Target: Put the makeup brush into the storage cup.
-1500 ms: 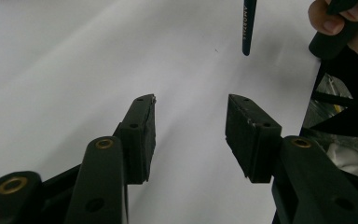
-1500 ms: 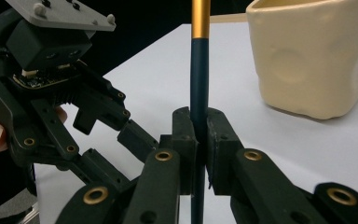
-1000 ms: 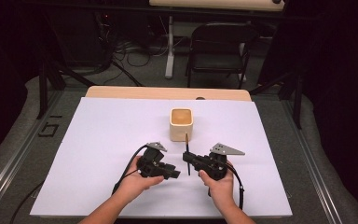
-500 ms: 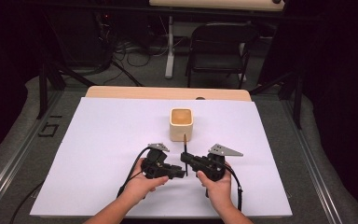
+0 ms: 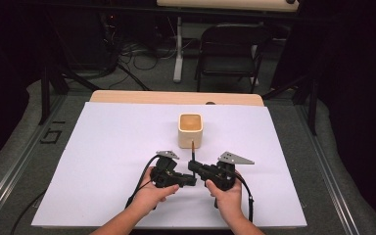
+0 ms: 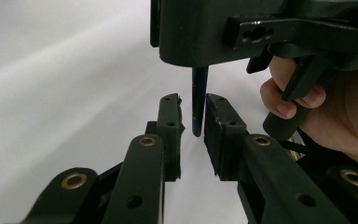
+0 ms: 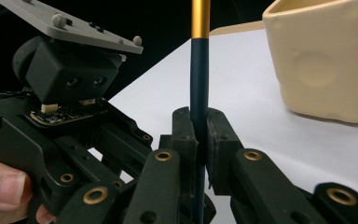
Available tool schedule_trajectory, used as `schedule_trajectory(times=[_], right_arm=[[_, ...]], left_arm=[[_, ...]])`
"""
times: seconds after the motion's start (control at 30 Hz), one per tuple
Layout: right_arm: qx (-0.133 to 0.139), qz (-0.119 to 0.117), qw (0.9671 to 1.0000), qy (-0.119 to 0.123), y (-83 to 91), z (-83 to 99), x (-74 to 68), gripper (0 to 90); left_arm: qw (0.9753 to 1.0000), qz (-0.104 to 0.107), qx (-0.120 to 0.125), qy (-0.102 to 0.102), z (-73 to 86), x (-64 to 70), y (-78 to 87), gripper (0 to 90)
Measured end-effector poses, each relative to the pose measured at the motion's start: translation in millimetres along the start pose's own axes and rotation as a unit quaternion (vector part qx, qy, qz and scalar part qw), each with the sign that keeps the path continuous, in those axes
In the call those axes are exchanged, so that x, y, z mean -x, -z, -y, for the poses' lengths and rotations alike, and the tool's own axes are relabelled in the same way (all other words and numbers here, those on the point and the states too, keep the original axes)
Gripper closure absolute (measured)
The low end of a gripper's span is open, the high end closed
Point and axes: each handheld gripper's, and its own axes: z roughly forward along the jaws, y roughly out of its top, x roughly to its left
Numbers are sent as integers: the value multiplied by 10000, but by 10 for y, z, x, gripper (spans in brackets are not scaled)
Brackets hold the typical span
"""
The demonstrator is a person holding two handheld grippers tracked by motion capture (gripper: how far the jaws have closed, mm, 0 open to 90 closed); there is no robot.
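From high up: near the front of the white table, right gripper squeezing a thin dark pen held straight up, just in front of the cream cup, with left gripper close at its left. Along the left gripper: jaws a bit apart around the pen's bottom tip, not pinching yet. Along the right gripper: jaws shut tight on the pen, cup far right; looks like a hand-over, so next probably pinch gently, then let go on the right.
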Motion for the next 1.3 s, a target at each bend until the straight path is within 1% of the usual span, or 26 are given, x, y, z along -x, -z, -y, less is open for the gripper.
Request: schedule_trajectory(times=[0.2, 0.37, 0.73, 0.93, 1.1, 1.2, 1.3], right_arm=[[-36, -7, 10000, 1, -2, 3, -5, 837], [-54, -8, 10000, -9, -5, 6, -8, 838], [-48, -14, 10000, 22, -11, 11, -8, 838], [-79, -22, 10000, 28, -10, 13, -7, 837], [-84, -11, 10000, 48, -13, 16, -7, 831], [-73, 30, 10000, 28, -4, 10, -4, 783], [-86, 64, 9999, 24, 2, 3, 7, 744]], left_arm=[[10000, 20, 10, 10, 1, 2, -8, 797], [10000, 32, 1, 10, 4, 9, -10, 842], [10000, 17, -20, 65, 6, 1, -9, 851], [10000, -9, -59, 12, 8, -1, -4, 853], [9998, -131, -124, -91, 8, 5, 8, 857], [9994, -243, -168, -172, 7, 6, 18, 858], [9983, -444, -238, -304, 5, 14, 28, 858]])
